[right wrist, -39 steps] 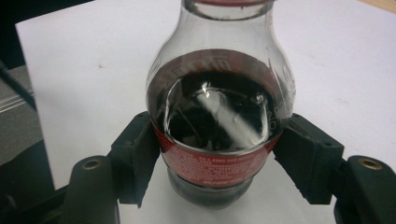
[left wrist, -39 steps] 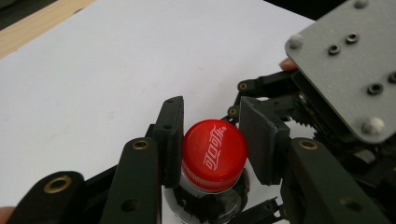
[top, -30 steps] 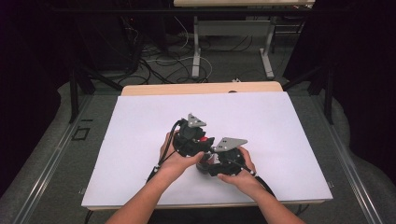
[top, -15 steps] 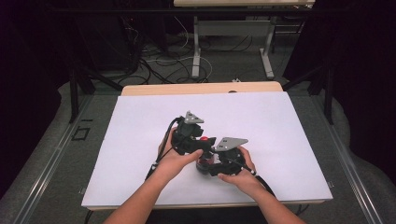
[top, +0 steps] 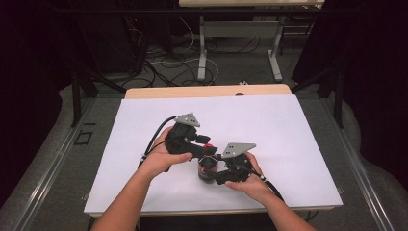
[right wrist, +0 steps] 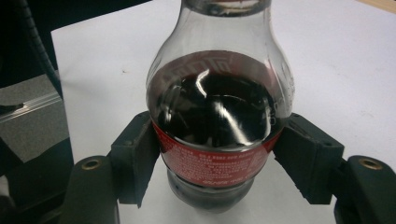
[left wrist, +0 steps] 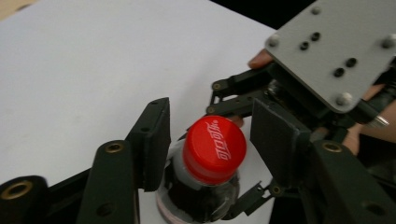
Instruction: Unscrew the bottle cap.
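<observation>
Down near the bottom middle of the high view, a small bottle [top: 207, 169] of dark drink stood on the white table [top: 288, 134]. The right gripper [right wrist: 217, 154] pinched the bottle at its red label, one jaw on each side. The left gripper [left wrist: 210, 144] sat over the red cap [left wrist: 214, 148]. Its jaws had just been closing, with the cap between them, but a gap showed beside each one. Both hands [top: 161, 156] were low in the frame.
</observation>
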The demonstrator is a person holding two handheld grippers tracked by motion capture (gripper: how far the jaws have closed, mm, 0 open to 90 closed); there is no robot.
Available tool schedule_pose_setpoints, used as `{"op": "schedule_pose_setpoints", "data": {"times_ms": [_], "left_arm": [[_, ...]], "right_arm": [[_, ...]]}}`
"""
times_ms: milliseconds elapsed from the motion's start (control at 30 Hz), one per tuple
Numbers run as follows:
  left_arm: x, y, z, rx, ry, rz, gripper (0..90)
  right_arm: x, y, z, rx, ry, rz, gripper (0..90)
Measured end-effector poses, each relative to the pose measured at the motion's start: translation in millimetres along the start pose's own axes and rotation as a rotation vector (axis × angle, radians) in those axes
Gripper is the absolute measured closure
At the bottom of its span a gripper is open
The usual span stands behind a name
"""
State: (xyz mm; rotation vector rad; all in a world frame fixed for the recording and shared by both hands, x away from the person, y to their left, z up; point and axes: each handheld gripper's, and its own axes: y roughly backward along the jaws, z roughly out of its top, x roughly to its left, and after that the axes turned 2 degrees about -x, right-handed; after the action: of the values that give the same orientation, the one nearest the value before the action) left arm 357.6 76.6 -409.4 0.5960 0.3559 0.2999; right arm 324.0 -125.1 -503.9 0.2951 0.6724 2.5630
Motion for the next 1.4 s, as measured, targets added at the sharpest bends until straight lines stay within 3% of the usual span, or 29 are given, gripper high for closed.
{"op": "schedule_pose_setpoints", "data": {"times_ms": [300, 467, 633, 733, 833, 933, 1000, 1200, 1267, 1400], "left_arm": [[0.4, -0.3, -1.6, 0.009, -0.017, 0.005, 60.7], [-4.7, -2.2, -2.1, 0.003, -0.026, 0.061, 61.4], [-15.1, -6.0, -1.4, -0.012, 0.016, 0.160, 61.6], [-22.3, -11.0, -0.8, -0.045, 0.063, 0.235, 61.7], [-28.4, -14.8, 0.1, -0.042, 0.093, 0.313, 61.7], [-36.2, -21.8, 0.9, -0.068, 0.129, 0.398, 61.7], [-41.4, -24.3, 2.4, -0.059, 0.140, 0.432, 61.8], [-42.8, -25.4, 4.8, -0.071, 0.142, 0.433, 61.4], [-40.5, -24.1, 5.0, -0.073, 0.138, 0.407, 60.7], [-32.1, -12.5, 7.1, -0.098, 0.114, 0.335, 50.7]], "right_arm": [[1.2, -1.3, -0.5, -0.005, 0.004, 0.007, 32.7], [0.9, -1.8, -0.9, -0.008, 0.002, -0.013, 32.8], [1.0, -2.3, -1.0, -0.010, -0.011, -0.051, 32.8], [1.8, -1.9, -0.9, -0.008, -0.023, -0.076, 32.8], [2.3, -2.0, -1.1, 0.008, -0.017, -0.116, 32.8], [2.7, -2.5, -1.4, 0.014, -0.029, -0.125, 32.8], [2.5, -3.4, -2.0, -0.001, -0.029, -0.137, 32.8], [1.7, -0.5, -0.9, 0.003, -0.042, -0.137, 32.8], [0.5, -1.2, -1.2, -0.012, -0.034, -0.134, 32.9], [-0.2, -0.1, -1.0, -0.014, -0.022, -0.121, 32.8]]}}
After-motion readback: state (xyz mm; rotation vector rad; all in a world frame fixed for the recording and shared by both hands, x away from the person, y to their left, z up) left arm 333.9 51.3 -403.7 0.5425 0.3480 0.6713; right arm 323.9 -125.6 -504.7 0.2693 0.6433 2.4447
